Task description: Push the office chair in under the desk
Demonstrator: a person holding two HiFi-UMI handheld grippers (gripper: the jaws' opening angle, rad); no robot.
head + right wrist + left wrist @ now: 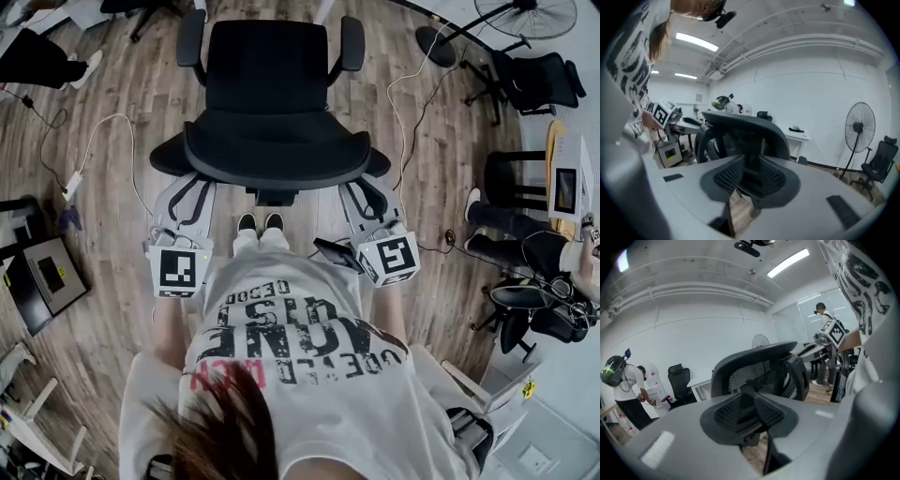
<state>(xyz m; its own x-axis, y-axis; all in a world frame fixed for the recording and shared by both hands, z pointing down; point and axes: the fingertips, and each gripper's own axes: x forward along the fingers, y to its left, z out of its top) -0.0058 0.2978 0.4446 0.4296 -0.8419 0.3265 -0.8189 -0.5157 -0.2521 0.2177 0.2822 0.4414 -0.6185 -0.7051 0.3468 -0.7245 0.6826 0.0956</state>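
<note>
The black office chair (267, 94) stands right in front of me on the wood floor, its curved backrest (277, 155) nearest me and its armrests pointing away. My left gripper (187, 192) reaches to the backrest's lower left edge, and my right gripper (364, 194) to its lower right edge. In the left gripper view the ribbed pads (729, 411) stand a narrow slit apart, with the chair's back (754, 359) beyond them. The right gripper view shows the same: pads (773, 176) slightly apart, nothing clamped, chair back (740, 124) just ahead. No desk shows in the head view.
White cables (103, 131) and a power strip (73, 183) lie on the floor to the left. A standing fan (525, 17) and another black chair (534, 80) are at the back right. A seated person's legs (497, 225) are at the right. My shoes (260, 223) are under the backrest.
</note>
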